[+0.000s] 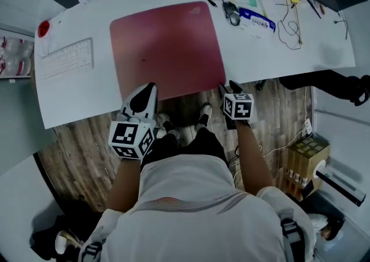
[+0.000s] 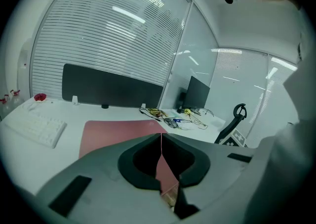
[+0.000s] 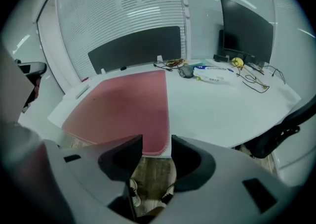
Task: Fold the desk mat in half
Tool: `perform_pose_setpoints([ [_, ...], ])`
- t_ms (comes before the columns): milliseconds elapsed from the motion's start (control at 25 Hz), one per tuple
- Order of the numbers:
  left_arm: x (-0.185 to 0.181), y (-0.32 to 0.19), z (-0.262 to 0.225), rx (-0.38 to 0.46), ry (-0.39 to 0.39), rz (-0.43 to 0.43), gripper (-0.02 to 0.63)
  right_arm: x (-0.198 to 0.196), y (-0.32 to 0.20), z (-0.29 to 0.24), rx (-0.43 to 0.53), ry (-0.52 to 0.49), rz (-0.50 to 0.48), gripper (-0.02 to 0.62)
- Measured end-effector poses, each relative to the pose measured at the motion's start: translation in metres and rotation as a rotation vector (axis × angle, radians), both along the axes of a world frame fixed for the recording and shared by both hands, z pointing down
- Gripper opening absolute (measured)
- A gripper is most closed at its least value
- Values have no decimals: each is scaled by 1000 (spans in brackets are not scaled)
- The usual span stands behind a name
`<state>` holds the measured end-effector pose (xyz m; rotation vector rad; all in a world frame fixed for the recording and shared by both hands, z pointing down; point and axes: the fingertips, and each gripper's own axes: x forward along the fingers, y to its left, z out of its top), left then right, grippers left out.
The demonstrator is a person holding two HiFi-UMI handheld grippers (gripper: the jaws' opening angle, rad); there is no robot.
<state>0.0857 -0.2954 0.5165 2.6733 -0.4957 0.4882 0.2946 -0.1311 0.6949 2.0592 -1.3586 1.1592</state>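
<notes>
The pink desk mat [image 1: 167,47] lies flat on the white desk [image 1: 277,52], and its front edge reaches the desk's near edge. My left gripper [image 1: 151,87] hovers at the mat's front left part. In the left gripper view the left gripper [image 2: 161,136] has its jaws shut tip to tip with nothing in them, and the mat [image 2: 113,131] stretches beyond. My right gripper [image 1: 228,87] is at the mat's front right corner. In the right gripper view the right gripper [image 3: 157,141] stands open. The mat [image 3: 123,104] shows its stitched corner in the gap, untouched by the pads.
A white keyboard [image 1: 66,58] lies left of the mat, with a red object [image 1: 43,28] behind it. A mouse [image 1: 232,15], cables and small items crowd the back right. A cardboard box [image 1: 306,157] stands on the wooden floor, and a chair [image 2: 236,119] stands to the right.
</notes>
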Motion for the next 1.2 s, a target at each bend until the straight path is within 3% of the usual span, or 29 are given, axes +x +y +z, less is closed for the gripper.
perform_pose_setpoints([
  [200,2,7,7,-25,-23,-8,17,4,-4,20,-36,-44,16,228],
  [360,-1,7,11,-30,-31,-27,17,2,-6,20,-39,-19,-1,219],
  [680,3,15,6,-30,-20,-12,17,-7,-9,19,23,-46,40,107],
  [800,3,16,-1,-16,-13,-9,17,-10,-11,6,59,-13,42,89],
  [1200,-35,1,-21,27,24,-83,17,-52,-55,-85,279,21,-164,81],
])
